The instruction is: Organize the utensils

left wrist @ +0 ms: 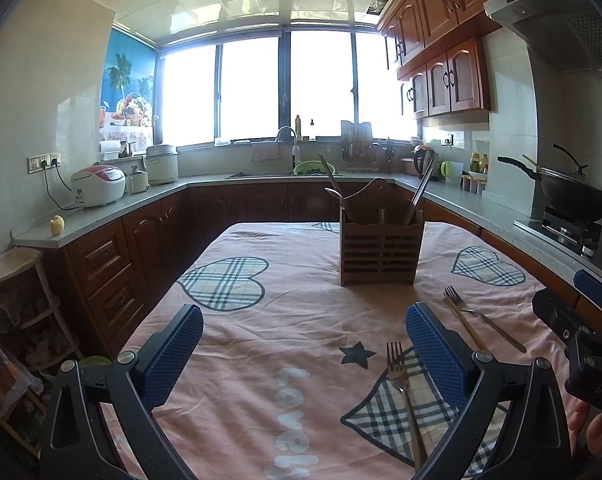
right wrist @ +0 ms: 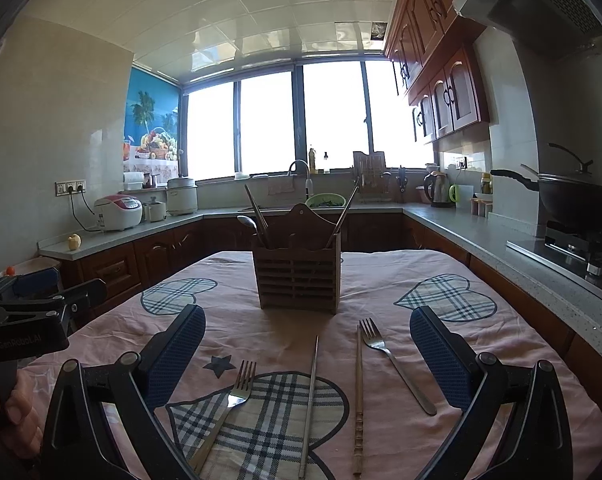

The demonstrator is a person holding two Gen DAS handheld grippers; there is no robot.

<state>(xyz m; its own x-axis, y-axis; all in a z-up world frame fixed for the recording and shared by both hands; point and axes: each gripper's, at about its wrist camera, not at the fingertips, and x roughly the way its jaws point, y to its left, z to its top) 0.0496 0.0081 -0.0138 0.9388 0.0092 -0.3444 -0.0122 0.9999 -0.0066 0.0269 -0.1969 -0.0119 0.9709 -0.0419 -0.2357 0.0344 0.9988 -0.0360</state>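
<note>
Two slim metal forks and loose chopsticks lie on wrinkled pink cloth; slatted wooden holder contains spoon, chopsticks. Left claw and right claw gape wide, empty.

- Straight ahead of the gripper, a wide window glares white above the sink tap.
- Grey countertop wraps three sides over dark wood cabinets.
- Up to the right, reddish wall cupboards and range hood.
- Overhead, glossy tiled ceiling.
</note>
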